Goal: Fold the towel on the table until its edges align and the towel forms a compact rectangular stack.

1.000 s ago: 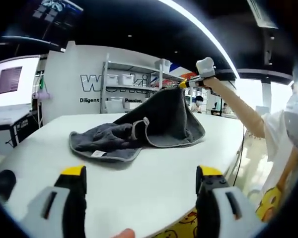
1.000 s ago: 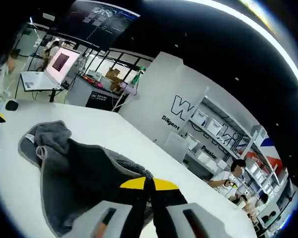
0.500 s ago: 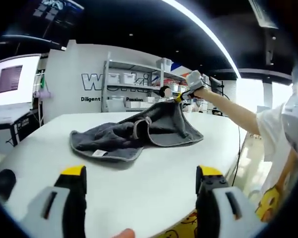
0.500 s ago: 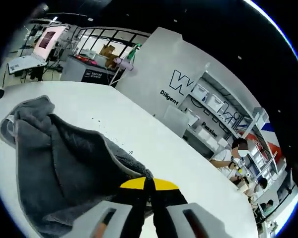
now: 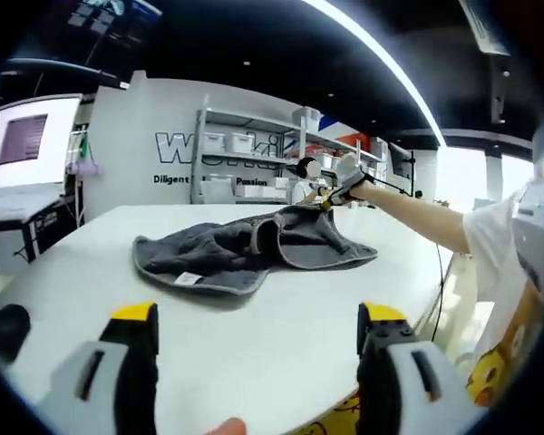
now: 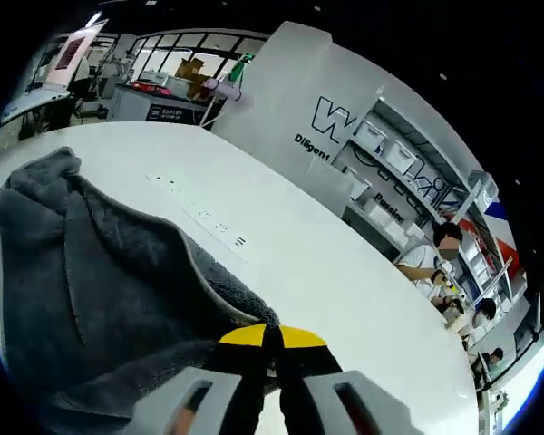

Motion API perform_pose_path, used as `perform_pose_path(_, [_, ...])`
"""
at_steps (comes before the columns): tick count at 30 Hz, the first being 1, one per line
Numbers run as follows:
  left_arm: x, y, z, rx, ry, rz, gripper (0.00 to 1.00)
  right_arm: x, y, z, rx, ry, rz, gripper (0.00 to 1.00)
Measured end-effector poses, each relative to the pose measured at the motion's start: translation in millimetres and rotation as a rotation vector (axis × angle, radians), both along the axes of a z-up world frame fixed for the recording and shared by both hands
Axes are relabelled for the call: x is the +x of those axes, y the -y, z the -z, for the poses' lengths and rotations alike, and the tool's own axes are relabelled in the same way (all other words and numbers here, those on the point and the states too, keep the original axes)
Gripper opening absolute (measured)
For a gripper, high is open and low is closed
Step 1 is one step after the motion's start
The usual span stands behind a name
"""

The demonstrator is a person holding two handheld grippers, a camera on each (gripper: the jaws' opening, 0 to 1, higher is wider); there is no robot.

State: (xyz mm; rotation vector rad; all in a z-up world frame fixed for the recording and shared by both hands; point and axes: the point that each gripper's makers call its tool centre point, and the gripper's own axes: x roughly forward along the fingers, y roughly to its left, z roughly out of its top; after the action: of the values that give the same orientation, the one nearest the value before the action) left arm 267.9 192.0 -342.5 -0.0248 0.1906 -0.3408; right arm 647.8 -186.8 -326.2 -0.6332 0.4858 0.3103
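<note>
A dark grey towel [image 5: 245, 249] with a lighter hem and a small white label lies crumpled on the white table [image 5: 254, 335], near the table's middle in the left gripper view. My right gripper [image 5: 331, 201] comes into that view from the right, on a person's outstretched arm, pinching the towel's far corner just above the table. In the right gripper view the towel [image 6: 82, 290] spreads to the left and my right gripper [image 6: 272, 340] is shut on its edge. My left gripper [image 5: 257, 317] stands open over bare table, well short of the towel.
A black round object [image 5: 4, 331] sits at the table's left edge. Beyond the table stand a white wall with lettering, metal shelving [image 5: 245, 168] with bins, a monitor [image 5: 18, 140] at the left, and people [image 6: 431, 263] in the background.
My right gripper has lowered the held towel corner from high above the table to just above it, so the towel lies flatter. The left gripper has stayed put, open.
</note>
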Motion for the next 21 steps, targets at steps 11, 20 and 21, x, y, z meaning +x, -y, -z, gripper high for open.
perform_pose_path(11, [4.0, -3, 1.9, -0.007, -0.003, -0.014, 0.95, 10, 5, 43.9, -0.011, -0.082, 0.020, 0.03])
perform_pose_path(20, [5.7, -3, -0.4, -0.005, 0.002, -0.010, 0.95, 10, 7, 55.5, -0.010, -0.108, 0.027, 0.03])
perform_pose_path(21, [5.7, -3, -0.7, -0.005, 0.003, -0.009, 0.95, 9, 7, 55.3, -0.010, -0.108, 0.028, 0.03])
